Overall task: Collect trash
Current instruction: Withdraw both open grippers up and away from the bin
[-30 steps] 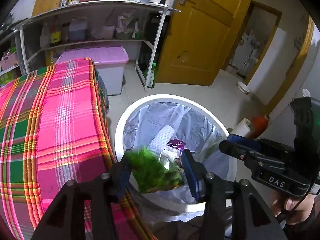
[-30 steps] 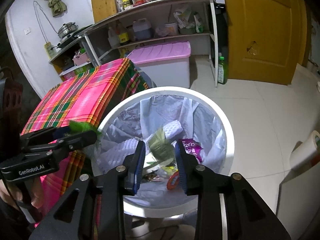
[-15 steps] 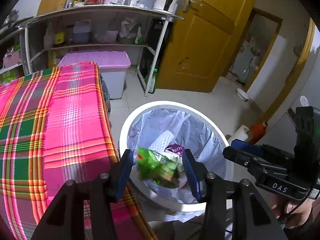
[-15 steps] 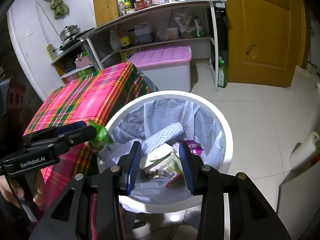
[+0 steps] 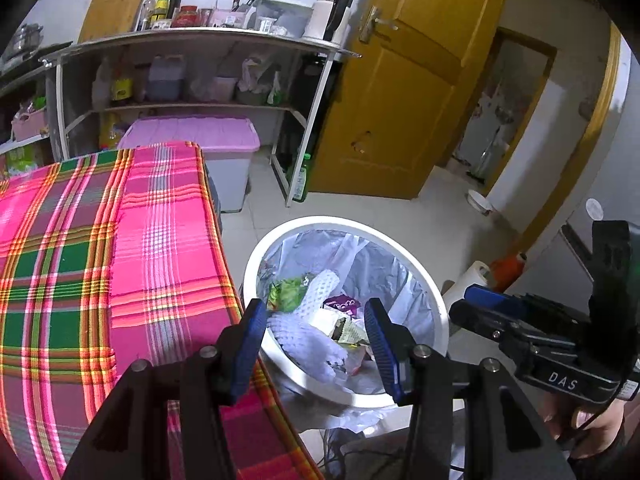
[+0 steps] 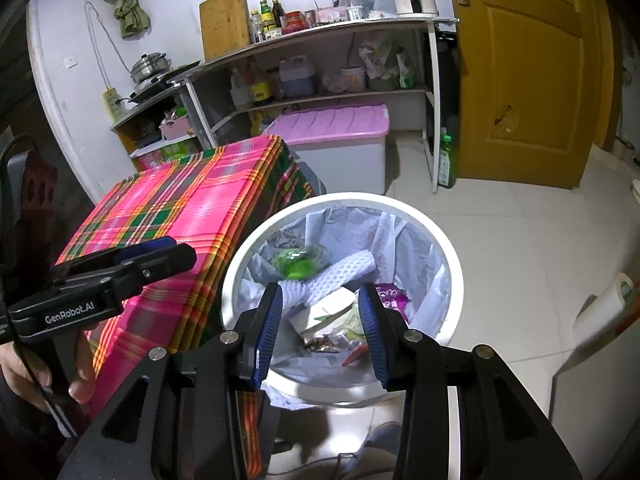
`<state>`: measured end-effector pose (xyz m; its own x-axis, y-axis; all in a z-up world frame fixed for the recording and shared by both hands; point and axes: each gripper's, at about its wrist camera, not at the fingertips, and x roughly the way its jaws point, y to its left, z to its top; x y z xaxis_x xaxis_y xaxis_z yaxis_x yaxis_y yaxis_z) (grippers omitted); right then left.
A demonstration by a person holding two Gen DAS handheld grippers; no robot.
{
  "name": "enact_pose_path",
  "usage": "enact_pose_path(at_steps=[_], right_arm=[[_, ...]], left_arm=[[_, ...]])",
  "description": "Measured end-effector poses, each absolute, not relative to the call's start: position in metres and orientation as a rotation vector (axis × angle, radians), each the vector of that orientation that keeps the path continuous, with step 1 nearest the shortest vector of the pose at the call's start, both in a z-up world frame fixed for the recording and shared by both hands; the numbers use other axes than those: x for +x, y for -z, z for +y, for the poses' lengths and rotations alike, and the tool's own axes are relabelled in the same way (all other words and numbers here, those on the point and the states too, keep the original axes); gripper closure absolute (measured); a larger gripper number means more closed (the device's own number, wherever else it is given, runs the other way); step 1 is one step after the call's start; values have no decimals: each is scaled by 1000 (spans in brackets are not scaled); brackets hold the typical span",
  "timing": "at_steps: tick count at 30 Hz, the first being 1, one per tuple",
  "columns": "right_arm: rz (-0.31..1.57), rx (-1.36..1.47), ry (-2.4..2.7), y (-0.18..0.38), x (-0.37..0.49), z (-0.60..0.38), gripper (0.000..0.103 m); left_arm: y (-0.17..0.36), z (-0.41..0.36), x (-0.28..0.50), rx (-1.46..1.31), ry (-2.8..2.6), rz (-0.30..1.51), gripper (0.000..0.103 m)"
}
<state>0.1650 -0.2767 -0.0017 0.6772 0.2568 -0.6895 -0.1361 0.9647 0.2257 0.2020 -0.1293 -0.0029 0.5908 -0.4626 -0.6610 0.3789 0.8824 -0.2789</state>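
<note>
One white bin (image 5: 424, 284), lined with one pale plastic bag (image 5: 384, 268), stands on the tiled floor just beside one table covered in a pink and green checked cloth (image 5: 120, 264). Two grippers hang above it. The left gripper (image 5: 316, 344) has its two blue-padded fingers apart with nothing between them, and the right gripper (image 6: 322, 334) is likewise parted and holds nothing. All the trash lies down inside the bin, below and beyond both pairs of fingers: one green wrapper (image 6: 298, 262) against the far-left wall of the liner, one white foam net sleeve (image 6: 340, 270) beside it across the middle, one purple packet (image 6: 390, 294) to the right, and one white carton (image 6: 328, 314) among smaller scraps at the bottom that are too jumbled to count. In the right wrist view the left gripper (image 6: 176, 256) shows side-on over the table edge, a hand (image 6: 44, 376) on its handle. One roll of white paper (image 6: 600, 308) lies on the floor to the right of the bin, well apart from both grippers.
</note>
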Motion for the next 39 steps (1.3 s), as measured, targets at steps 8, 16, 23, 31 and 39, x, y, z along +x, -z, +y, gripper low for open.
enact_pose_path(at_steps=[8,16,23,31,39], right_arm=[[750,166,-238,-13,144,-268,62],[707,159,-249,-20,119,-253,62],[682,150,-249,-25,96,-243,62],[661,129,-263,-29,73,-231,58],[644,89,-268,-29,57,-217,58]], left_arm=[[-9,-121,175,-99,474,762,52],[-22,-107,136,-70,423,703,52],[-28,-101,103,-45,382,662,52],[-30,-89,75,-49,346,633,52],[-34,-80,53,-56,331,607,52]])
